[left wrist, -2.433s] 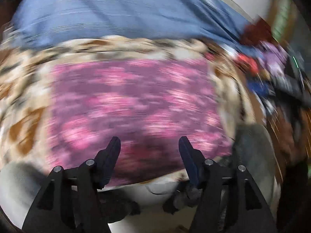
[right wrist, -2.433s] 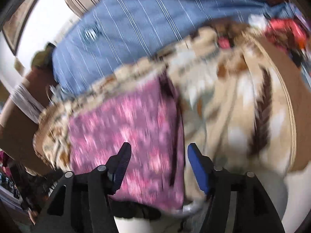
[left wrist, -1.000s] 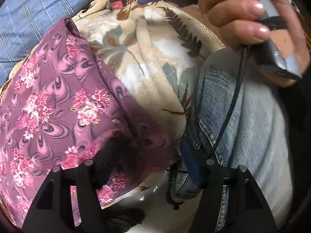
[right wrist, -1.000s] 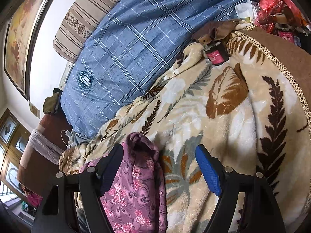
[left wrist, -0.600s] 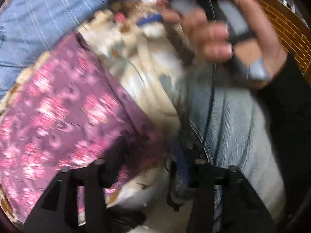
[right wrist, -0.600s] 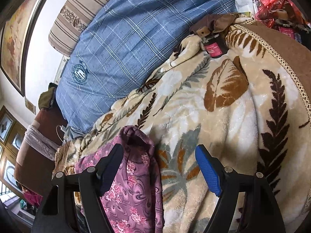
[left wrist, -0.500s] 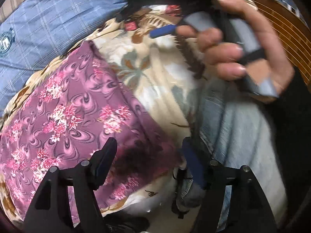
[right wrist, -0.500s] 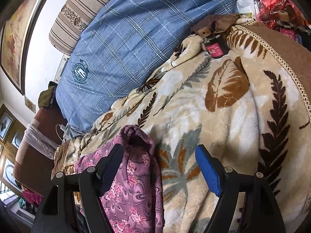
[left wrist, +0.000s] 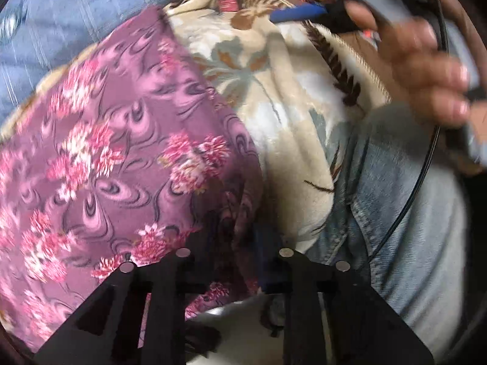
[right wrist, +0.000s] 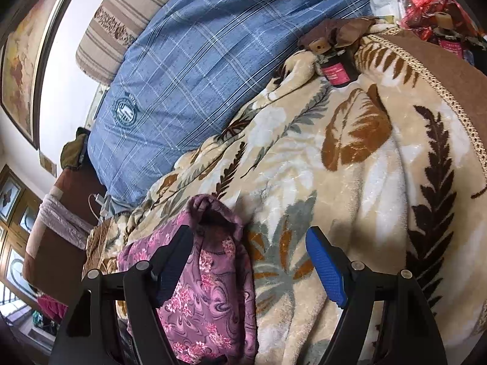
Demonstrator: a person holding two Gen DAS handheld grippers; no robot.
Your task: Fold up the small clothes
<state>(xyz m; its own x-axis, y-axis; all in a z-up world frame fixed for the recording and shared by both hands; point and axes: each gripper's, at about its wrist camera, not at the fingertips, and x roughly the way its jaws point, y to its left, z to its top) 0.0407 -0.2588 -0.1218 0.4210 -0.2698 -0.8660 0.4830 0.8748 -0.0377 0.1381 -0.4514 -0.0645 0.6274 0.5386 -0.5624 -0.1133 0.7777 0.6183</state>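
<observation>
Purple floral garment lies lengthwise, near corner pinched by left gripper.

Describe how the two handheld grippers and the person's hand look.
Both grippers, left and right, have black angular frames with silver rivets. The right one's fingers carry blue ribbed pads. The bare right hand, nails pale, grips a grey handle beside a thin black cable.

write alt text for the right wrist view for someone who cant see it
The open right gripper hovers over a purple floral garment lying on a beige leaf-print blanket, its fingers holding nothing. Behind the blanket lies a blue plaid cushion, with a small dark bottle with a pink label at the blanket's far edge.
</observation>
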